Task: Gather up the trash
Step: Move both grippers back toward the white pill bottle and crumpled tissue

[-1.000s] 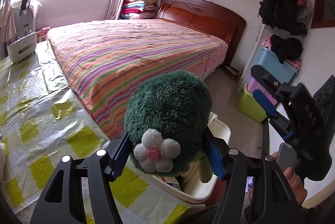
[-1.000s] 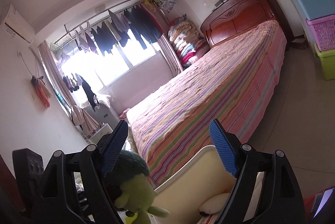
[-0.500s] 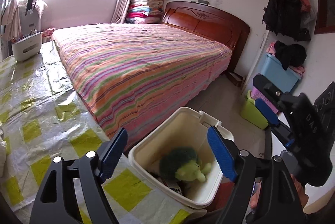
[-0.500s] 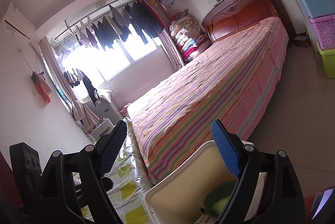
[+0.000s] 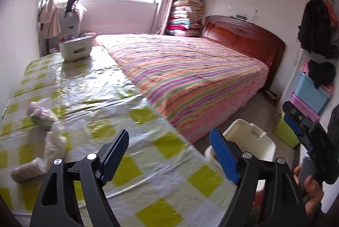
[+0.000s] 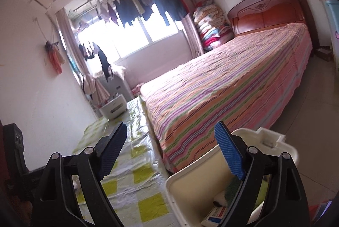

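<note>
My left gripper is open and empty above the yellow-checked table cover. The cream trash bin stands off the table's right edge; it also shows in the right wrist view. Inside it lie the green plush toy and a small box. My right gripper is open and empty over the bin's near rim. On the table's left lie a pink and green crumpled item, a white plastic bag and a pale roll.
A striped bed runs along the table's far edge. A white box stands at the table's far end. Plastic crates are stacked on the right. The right gripper's body and hand show at the right.
My left gripper let go of the green plush toy, which dropped into the bin. It then swung left over the table, now open and empty.
</note>
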Demonstrator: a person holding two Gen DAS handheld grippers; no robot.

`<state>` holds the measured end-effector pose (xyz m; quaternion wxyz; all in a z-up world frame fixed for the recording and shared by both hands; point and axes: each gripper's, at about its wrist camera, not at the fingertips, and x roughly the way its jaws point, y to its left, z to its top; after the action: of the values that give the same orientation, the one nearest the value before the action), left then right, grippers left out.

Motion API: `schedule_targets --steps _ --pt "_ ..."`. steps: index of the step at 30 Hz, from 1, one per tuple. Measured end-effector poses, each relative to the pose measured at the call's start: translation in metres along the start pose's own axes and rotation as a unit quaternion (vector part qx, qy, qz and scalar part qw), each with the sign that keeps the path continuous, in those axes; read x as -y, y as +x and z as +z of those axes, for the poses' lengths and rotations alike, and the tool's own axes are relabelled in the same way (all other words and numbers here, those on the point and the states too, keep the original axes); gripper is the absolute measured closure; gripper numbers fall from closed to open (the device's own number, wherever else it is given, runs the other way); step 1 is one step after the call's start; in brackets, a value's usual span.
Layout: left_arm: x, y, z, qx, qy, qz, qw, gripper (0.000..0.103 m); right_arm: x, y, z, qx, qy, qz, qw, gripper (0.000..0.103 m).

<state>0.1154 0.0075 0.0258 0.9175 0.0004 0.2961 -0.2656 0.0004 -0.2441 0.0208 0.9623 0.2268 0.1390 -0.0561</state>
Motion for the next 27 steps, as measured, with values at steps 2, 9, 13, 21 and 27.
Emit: schedule_targets --steps 2,9,13,21,27 --pt "-0.018 -0.006 -0.002 0.0 -0.008 0.019 0.9998 0.026 -0.012 0.009 -0.006 -0.015 -0.009 0.011 1.0 0.019" --pt "-0.1 -0.028 -0.015 -0.006 -0.069 0.086 0.9939 0.026 -0.076 0.04 -0.027 -0.061 -0.081 0.05 0.994 0.017" --pt "-0.14 -0.043 -0.025 -0.009 -0.107 0.11 0.9881 0.026 -0.111 0.054 -0.041 -0.086 -0.121 0.075 0.986 0.017" --pt "-0.211 -0.069 -0.052 -0.021 -0.256 0.094 0.9618 0.026 -0.151 0.066 -0.061 -0.126 -0.171 0.119 0.97 0.017" --pt "-0.236 -0.087 -0.053 0.002 -0.289 0.114 0.9504 0.026 -0.187 0.089 -0.079 -0.176 -0.183 0.168 0.953 0.017"
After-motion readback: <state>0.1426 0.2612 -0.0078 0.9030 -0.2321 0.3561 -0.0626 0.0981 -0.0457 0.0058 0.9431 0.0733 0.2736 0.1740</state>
